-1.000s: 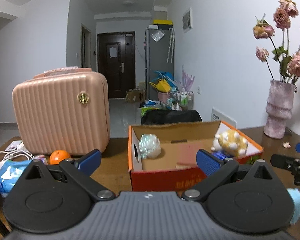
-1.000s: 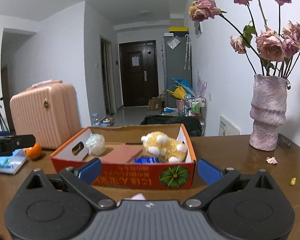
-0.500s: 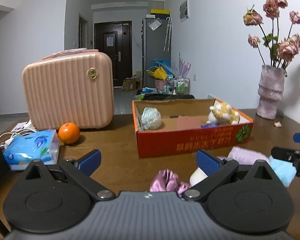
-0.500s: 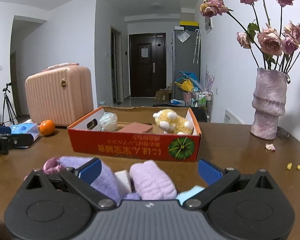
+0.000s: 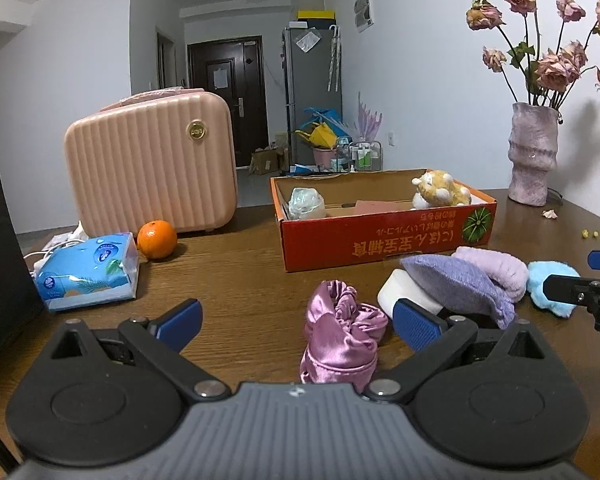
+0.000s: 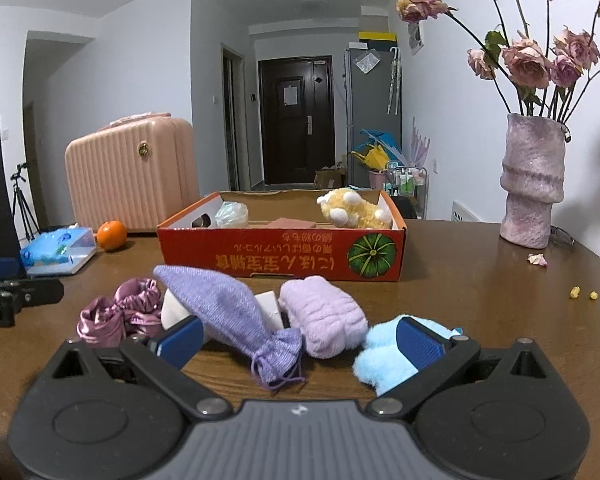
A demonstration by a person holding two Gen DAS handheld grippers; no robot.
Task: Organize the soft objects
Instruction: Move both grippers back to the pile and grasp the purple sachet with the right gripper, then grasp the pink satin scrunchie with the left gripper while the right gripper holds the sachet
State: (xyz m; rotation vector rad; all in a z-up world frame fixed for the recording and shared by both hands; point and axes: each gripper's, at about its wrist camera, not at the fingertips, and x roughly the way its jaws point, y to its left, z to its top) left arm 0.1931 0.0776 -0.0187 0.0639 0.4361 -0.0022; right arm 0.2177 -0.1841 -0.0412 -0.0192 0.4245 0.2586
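On the brown wooden table stands the red cardboard box, with a yellow plush toy and a pale wrapped bundle lying inside it. Just in front of the box lie a purple knitted pouch, a lilac fluffy roll, a pink satin scrunchie and a light blue fluffy piece. The left gripper has its jaws spread wide and holds nothing, the scrunchie lying between its fingers, while the right gripper is likewise wide apart and empty, the pouch's tied end between its fingers and its right finger in front of the blue piece.
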